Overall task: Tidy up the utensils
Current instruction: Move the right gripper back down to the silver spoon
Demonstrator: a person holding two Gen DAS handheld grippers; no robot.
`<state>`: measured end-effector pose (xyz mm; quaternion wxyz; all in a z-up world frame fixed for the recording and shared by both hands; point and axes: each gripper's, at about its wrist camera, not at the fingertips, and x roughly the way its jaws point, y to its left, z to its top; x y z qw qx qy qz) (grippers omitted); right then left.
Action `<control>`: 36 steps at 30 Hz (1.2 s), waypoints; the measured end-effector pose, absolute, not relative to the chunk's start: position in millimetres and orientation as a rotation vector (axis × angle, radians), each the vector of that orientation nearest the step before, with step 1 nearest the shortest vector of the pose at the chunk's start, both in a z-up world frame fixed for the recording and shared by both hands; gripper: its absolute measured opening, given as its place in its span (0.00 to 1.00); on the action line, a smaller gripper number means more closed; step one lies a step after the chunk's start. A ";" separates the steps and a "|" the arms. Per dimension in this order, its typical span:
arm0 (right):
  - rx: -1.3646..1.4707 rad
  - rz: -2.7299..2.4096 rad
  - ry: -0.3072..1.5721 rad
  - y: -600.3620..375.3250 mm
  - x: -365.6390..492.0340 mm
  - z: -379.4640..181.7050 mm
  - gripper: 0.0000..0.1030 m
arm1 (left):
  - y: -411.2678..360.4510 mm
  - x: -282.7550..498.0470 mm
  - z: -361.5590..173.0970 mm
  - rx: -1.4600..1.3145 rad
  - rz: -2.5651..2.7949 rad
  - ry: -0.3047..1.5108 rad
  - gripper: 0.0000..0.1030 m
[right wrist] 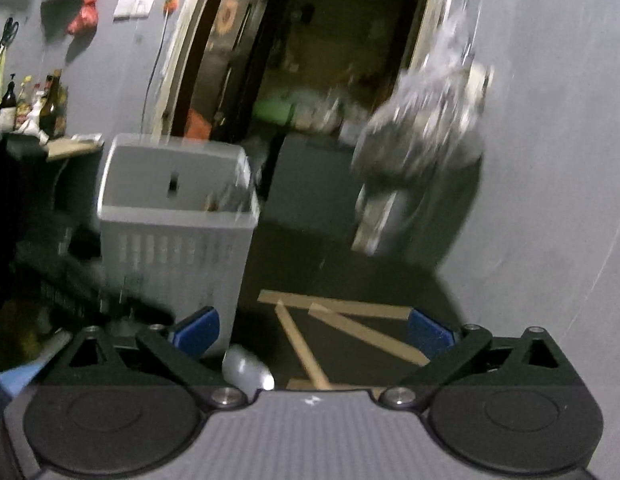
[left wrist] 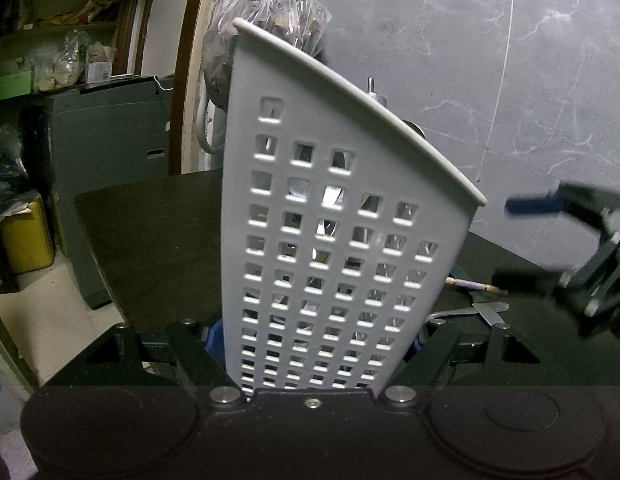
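Observation:
My left gripper (left wrist: 315,340) is shut on a white perforated utensil basket (left wrist: 329,220), which stands tilted on the dark table (left wrist: 150,240). Metal utensil handles (left wrist: 373,90) poke above its rim. Right of the basket, a purple-handled utensil (left wrist: 475,286) and a metal one (left wrist: 483,310) lie on the table. My right gripper (left wrist: 525,244) hovers there, blurred. In the right wrist view the right gripper (right wrist: 313,330) is open with nothing between its blue pads (right wrist: 198,330). Below it lie several wooden sticks (right wrist: 349,310) and a silvery handle (right wrist: 246,368). The basket (right wrist: 178,216) stands to its left.
A full plastic bag (left wrist: 266,20) hangs on the marbled grey wall behind the basket. A grey box (left wrist: 106,160) stands past the table's far edge by a doorway. Bottles (right wrist: 30,104) crowd a shelf at far left. A yellow container (left wrist: 26,236) sits on the floor.

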<state>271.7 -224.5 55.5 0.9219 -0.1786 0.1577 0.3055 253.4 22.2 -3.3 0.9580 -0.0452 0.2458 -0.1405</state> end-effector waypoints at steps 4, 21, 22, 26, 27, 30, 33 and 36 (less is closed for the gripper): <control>-0.359 0.658 0.447 -228.6 284.8 27.7 1.00 | 19.3 253.5 -3.0 -0.089 -0.280 0.500 0.77; -0.185 0.747 0.667 -240.5 329.0 -11.2 0.68 | 17.8 253.2 -2.5 -0.089 -0.279 0.500 0.77; -0.190 0.738 0.666 -240.8 327.9 -10.8 0.62 | 17.8 253.3 -2.7 -0.090 -0.279 0.501 0.77; -0.198 0.692 0.673 -245.6 313.7 -7.5 0.47 | 17.8 253.4 -2.6 -0.089 -0.279 0.501 0.77; -0.195 0.686 0.676 -245.1 312.1 -6.8 0.43 | 17.9 253.3 -2.6 -0.089 -0.279 0.501 0.77; -0.185 0.667 0.694 -247.4 294.9 -3.5 0.40 | 17.9 253.3 -2.6 -0.089 -0.279 0.501 0.77; -0.170 0.630 0.726 -245.4 283.0 -0.4 0.40 | 17.8 253.3 -2.6 -0.090 -0.279 0.501 0.77; -0.137 0.627 0.767 -244.6 269.0 3.4 0.41 | 17.9 253.3 -2.6 -0.090 -0.280 0.501 0.77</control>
